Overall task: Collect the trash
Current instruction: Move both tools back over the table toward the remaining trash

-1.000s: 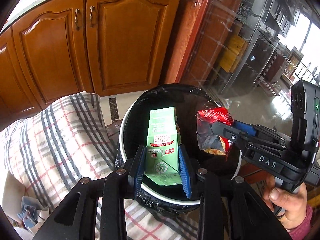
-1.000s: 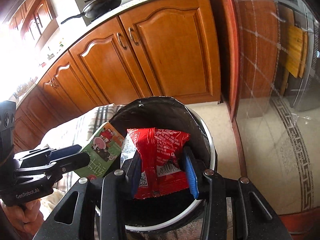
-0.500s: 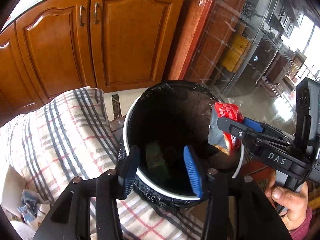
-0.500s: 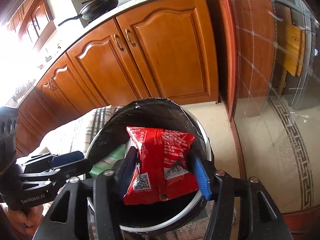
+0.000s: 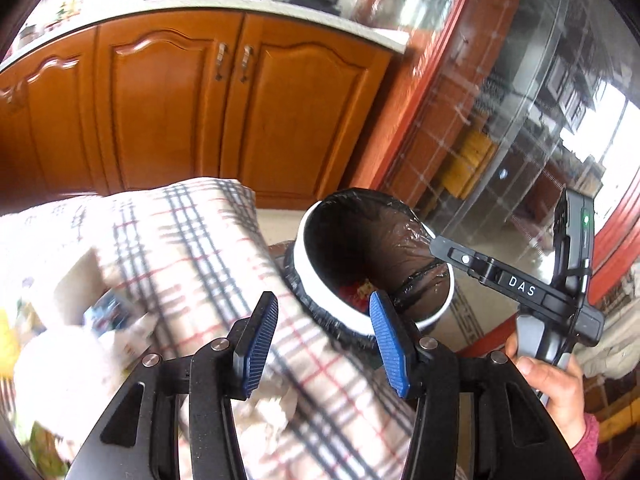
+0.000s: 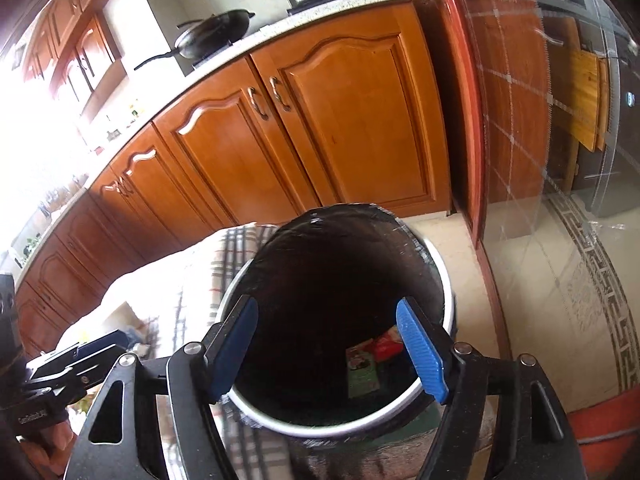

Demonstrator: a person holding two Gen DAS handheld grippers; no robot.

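Note:
A white trash bin with a black liner (image 6: 434, 258) stands beside the table; it also shows in the left wrist view (image 5: 300, 248). At its bottom lie a green carton (image 6: 362, 370) and a red snack bag (image 6: 386, 346); a bit of the red bag (image 5: 354, 290) shows in the left wrist view. My right gripper (image 6: 326, 354) is open and empty above the bin mouth. My left gripper (image 5: 324, 338) is open and empty above the plaid tablecloth (image 5: 192, 240), left of the bin. The right gripper's body (image 5: 516, 284) reaches over the bin rim.
More litter lies blurred on the table at the left (image 5: 108, 312). Wooden kitchen cabinets (image 6: 320, 120) stand behind. A glass door (image 6: 560, 120) is at the right. The left gripper's body (image 6: 60, 372) sits at the lower left of the right wrist view.
The left gripper let the green carton fall into the bin, then swung left over the table. The right gripper opened and the red snack bag dropped into the bin.

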